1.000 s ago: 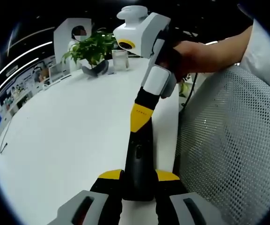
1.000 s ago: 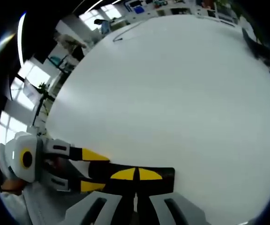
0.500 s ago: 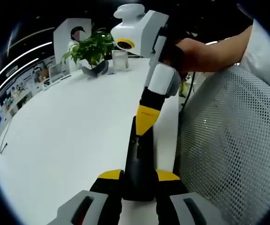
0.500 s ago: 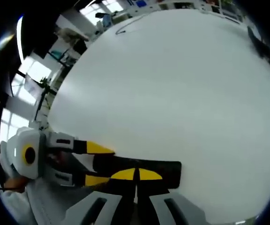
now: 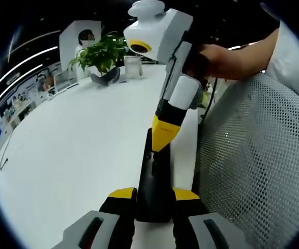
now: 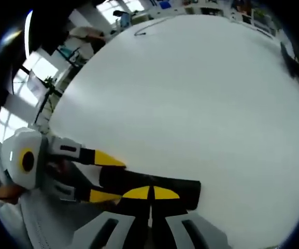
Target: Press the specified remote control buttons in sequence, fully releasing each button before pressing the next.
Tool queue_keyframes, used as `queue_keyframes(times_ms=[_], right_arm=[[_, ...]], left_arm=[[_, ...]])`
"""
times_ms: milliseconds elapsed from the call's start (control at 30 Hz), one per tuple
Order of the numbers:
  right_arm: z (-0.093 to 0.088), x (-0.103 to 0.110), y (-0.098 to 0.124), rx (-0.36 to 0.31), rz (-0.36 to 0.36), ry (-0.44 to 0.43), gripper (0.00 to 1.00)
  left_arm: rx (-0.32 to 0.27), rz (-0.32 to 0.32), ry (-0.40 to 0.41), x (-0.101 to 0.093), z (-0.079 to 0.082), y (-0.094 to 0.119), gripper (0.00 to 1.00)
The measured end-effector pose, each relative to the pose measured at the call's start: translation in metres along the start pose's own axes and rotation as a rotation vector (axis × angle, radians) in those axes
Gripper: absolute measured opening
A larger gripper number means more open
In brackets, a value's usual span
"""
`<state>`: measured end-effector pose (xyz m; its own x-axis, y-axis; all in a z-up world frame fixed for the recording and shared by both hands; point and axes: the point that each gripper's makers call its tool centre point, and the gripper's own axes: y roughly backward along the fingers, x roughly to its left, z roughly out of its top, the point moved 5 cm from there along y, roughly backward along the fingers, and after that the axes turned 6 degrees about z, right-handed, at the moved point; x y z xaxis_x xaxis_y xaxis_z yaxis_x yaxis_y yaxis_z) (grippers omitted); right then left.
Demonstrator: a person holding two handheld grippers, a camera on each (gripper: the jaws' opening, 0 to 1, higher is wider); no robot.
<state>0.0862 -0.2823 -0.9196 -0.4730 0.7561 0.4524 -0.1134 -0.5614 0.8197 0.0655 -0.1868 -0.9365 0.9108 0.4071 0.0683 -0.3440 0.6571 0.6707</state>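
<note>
Clamping the remote (image 5: 153, 179), left tool (image 5: 153, 199); right tool (image 5: 165, 136) pressing it.

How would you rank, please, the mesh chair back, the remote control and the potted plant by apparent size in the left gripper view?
1. Mesh chair back, largest.
2. Remote control.
3. Potted plant, which looks smallest, though it stands far from the camera, so its true size is unsure.

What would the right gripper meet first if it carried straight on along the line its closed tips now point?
Most likely the black remote control: the right gripper angles down onto its upper face, tips about touching it. The left gripper clamps its near end on the white table.
</note>
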Motion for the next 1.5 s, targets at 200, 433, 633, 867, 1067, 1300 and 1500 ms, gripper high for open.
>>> queue_keyframes(times_ms=[200,433,633,867,1067,1300,1500], right_arm=[[0.001,-0.004,0.000,-0.004,0.011,-0.020,0.00],[0.001,-0.005,0.001,-0.006,0.027,-0.078,0.00],[-0.002,-0.004,0.002,0.033,0.018,-0.090,0.00],[-0.007,-0.005,0.004,0.064,0.006,-0.135,0.00],[-0.008,-0.008,0.006,0.069,-0.005,-0.171,0.00],[-0.009,-0.010,0.008,0.069,-0.026,-0.176,0.00],[-0.008,-0.016,0.010,0.058,-0.038,-0.203,0.00]], left_arm=[[0.004,0.008,0.010,0.001,0.000,0.000,0.27],[0.005,0.014,0.020,0.002,0.000,-0.001,0.29],[0.007,0.001,0.008,0.002,0.000,-0.002,0.26],[0.007,-0.002,0.002,0.002,0.000,-0.002,0.25],[0.010,-0.005,0.002,0.003,-0.001,-0.001,0.26],[0.011,-0.004,0.009,0.004,-0.001,0.000,0.26],[0.008,-0.004,0.007,0.004,-0.001,0.000,0.25]])
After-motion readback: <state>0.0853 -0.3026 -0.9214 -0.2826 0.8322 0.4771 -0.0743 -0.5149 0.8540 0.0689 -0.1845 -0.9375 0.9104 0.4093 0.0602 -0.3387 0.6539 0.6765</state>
